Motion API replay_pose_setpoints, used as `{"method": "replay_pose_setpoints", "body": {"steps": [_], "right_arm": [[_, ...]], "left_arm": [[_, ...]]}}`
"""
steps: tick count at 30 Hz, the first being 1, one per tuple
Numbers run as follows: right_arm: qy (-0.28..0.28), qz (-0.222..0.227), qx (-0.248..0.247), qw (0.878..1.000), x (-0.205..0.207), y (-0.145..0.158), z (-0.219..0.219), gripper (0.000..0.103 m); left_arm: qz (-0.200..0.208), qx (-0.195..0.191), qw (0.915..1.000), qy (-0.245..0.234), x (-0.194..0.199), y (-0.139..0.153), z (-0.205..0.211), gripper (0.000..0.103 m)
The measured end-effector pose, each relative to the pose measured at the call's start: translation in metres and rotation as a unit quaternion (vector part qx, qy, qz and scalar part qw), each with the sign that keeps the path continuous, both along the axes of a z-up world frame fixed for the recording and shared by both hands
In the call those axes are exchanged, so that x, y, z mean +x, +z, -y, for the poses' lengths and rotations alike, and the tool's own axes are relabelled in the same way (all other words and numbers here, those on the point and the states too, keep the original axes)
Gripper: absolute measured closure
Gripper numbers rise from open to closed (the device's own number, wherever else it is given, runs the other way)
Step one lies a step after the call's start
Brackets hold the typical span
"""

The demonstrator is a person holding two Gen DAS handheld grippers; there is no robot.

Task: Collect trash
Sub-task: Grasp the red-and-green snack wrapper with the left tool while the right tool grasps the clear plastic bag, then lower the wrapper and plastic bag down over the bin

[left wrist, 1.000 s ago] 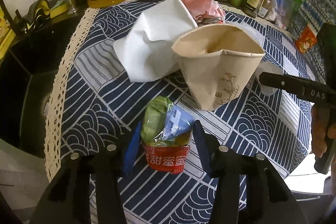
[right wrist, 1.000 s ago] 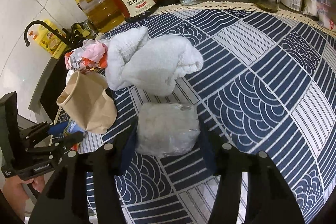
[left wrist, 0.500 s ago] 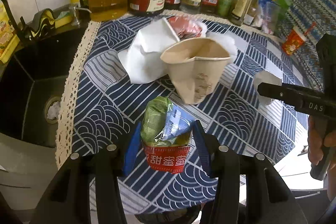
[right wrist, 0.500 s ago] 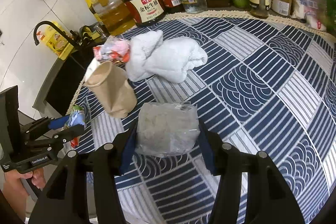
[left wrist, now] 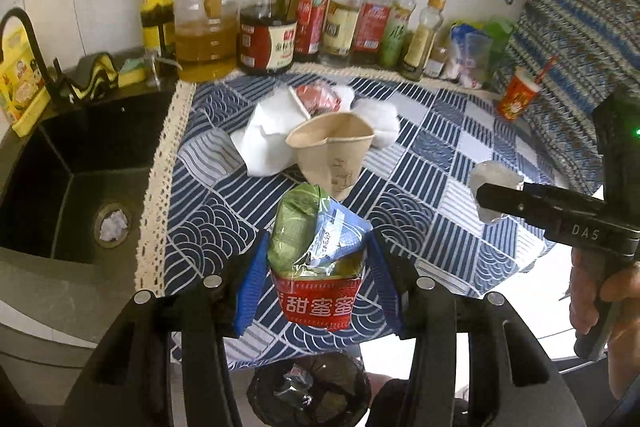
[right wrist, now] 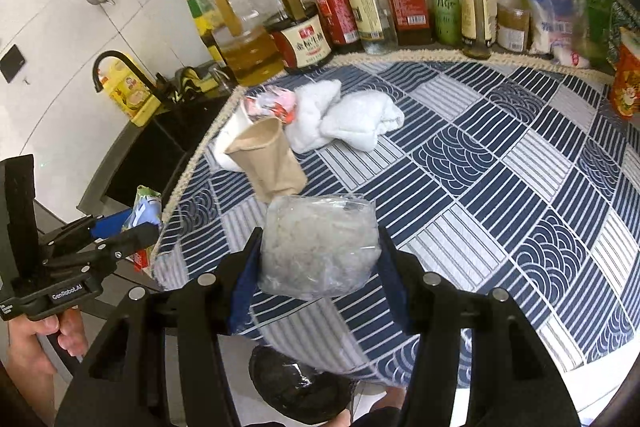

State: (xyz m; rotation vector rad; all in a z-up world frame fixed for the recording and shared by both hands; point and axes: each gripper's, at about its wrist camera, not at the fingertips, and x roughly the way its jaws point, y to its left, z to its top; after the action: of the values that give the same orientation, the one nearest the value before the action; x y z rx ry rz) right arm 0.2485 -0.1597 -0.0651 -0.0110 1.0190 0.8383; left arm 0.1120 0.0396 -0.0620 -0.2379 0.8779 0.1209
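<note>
Your left gripper [left wrist: 318,277] is clenched on a red cup stuffed with wrappers [left wrist: 318,267], and your right gripper [right wrist: 316,267] is grasping a crumpled clear plastic bag [right wrist: 318,247]. Both loads hang clear of the patterned tablecloth [right wrist: 500,167], past its near edge. The bin with the black liner [left wrist: 308,387] sits at 6 o'clock in both wrist views, directly below the fingers.

The step in hand looks like carrying both pieces over the bin and dropping them. Centre each load over the bin mouth before you let go; in the right wrist view the bin [right wrist: 296,383] lies a little toward 7 o'clock of the bag, so shift that way first. Keep the cup upright, or the green and blue wrappers may spill out onto the floor. Lower close to the opening, since the light bag could drift. Release one hand at a time so the grippers do not knock together.

Still waiting on the table: a crushed brown paper cup [left wrist: 332,155] at 12 o'clock, with white paper [left wrist: 268,139] beside it.
</note>
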Motion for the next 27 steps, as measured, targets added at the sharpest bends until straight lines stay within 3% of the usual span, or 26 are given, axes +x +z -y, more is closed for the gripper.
{"method": "replay_pose_setpoints", "body": {"steps": [11,16,27], "right_arm": [[0.001,0.048,0.023,0.999,-0.065,0.05,0.008,0.048],[0.005,0.057,0.032,0.998,-0.095,0.063,0.009,0.048],[0.02,0.048,0.037,0.998,-0.14,0.058,0.009,0.048]], "left_arm": [[0.057,0.011,0.9982,-0.018,-0.053,0.044,0.015,0.056],[0.068,0.011,0.9972,-0.027,-0.072,0.05,0.023,0.056],[0.073,0.015,0.9965,-0.038,-0.107,0.046,0.036,0.056]]}}
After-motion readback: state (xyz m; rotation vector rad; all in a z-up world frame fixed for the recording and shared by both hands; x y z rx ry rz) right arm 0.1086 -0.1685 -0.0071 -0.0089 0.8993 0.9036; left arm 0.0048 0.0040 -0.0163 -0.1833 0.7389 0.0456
